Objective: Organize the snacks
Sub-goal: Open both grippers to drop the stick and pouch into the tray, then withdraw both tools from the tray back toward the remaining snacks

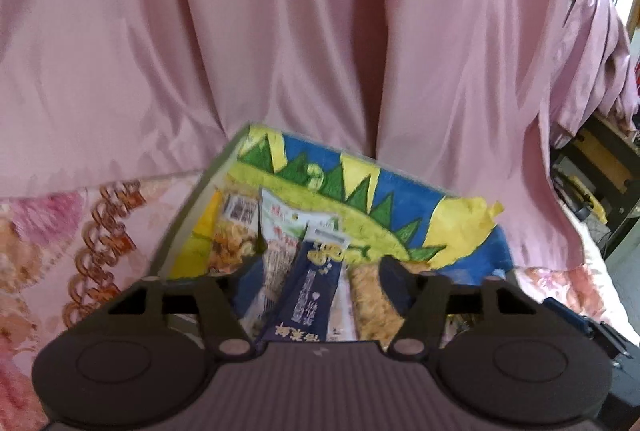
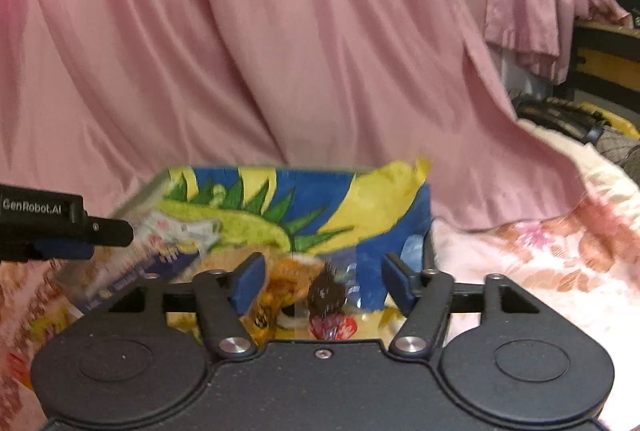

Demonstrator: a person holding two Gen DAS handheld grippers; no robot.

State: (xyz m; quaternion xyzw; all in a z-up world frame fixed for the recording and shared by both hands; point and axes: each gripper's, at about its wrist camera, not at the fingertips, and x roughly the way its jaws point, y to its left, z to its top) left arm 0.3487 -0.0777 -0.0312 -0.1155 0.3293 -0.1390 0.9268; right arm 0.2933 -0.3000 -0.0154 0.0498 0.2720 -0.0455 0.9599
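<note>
Several snack packets (image 1: 308,283) between parted jaws

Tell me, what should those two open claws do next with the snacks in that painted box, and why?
Probably lift both clear. The left gripper and right gripper stand open, and the dark blue packet and orange packet between their pads look already dropped into the painted box. Backing off lets them fetch more.
</note>
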